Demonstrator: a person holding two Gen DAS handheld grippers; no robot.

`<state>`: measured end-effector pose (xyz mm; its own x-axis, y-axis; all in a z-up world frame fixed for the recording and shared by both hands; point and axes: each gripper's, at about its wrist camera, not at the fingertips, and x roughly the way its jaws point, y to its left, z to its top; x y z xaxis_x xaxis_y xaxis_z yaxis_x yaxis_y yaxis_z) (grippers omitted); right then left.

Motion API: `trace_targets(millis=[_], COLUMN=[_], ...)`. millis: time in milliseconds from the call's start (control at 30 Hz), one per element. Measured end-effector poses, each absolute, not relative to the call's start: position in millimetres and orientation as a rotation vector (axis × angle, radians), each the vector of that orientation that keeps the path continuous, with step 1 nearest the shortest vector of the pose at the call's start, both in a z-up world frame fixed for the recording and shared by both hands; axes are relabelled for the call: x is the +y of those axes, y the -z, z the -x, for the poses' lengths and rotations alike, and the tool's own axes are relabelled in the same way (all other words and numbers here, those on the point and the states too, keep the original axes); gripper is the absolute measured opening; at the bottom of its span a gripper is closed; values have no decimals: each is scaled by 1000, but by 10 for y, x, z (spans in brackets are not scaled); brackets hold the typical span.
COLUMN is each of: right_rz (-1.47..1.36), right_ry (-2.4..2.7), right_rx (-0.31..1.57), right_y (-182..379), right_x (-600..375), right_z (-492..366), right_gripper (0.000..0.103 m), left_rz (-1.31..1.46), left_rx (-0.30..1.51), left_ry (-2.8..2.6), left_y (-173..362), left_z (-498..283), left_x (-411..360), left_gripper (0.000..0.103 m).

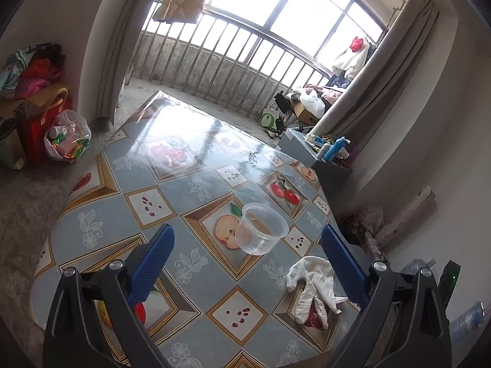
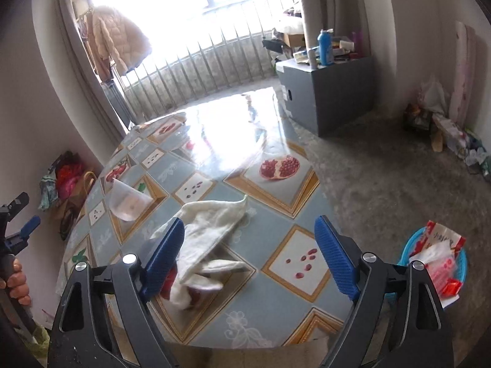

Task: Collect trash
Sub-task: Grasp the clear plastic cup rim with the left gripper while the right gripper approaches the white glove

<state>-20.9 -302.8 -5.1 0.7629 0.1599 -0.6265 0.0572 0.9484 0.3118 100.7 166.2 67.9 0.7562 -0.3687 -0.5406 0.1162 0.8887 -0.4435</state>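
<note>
Trouble could come from the clear plastic cup (image 1: 263, 228) lying tipped on the surface (image 1: 196, 141): it may roll off if nudged. Both the left claw (image 1: 247, 256) and right claw (image 2: 250, 253) gape wide, holding nothing; the white cloth (image 2: 208, 230) lies beneath.

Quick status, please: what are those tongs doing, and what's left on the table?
Both tongs open, empty. Clear plastic cup tipped over on table. White cloth beside it. Nothing blocking.

one clear cup (image 1: 260, 228), one white cloth (image 1: 313, 288), one blue basket (image 2: 460, 260)
</note>
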Motion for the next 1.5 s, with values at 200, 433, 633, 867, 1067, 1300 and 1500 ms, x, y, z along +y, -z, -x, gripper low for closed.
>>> trace_targets(millis=[200,433,633,867,1067,1300,1500], right_rz=[-437,-461,-442,-435,-466,-528,-517], right_ry=[-86,-101,-106,-78,-105,-140,-146], right_rx=[799,875,907,910,913,951,940], right_y=[156,290,304,313,359,487,470], right_x=[-2921,-2744,-2697,-2788,-2793,-2746,-2674], right_z=[87,-48,-5,16,0,-94,-162], right_gripper=[67,59,59,59,59,59,58], left_rz=[404,392,321,300,310,297,206], left_rx=[720,755,872,918,946,941,888], left_ry=[358,308,298,433,496,494,445], left_y=[-480,-309,35,69,116,238,221], left_z=[-1399,-2223,-2703,-2292,-1807,-1591,-1556], left_x=[1426,1134,1006,1058,1134,1040,946], left_gripper=[93,61,40,35,35,35,35])
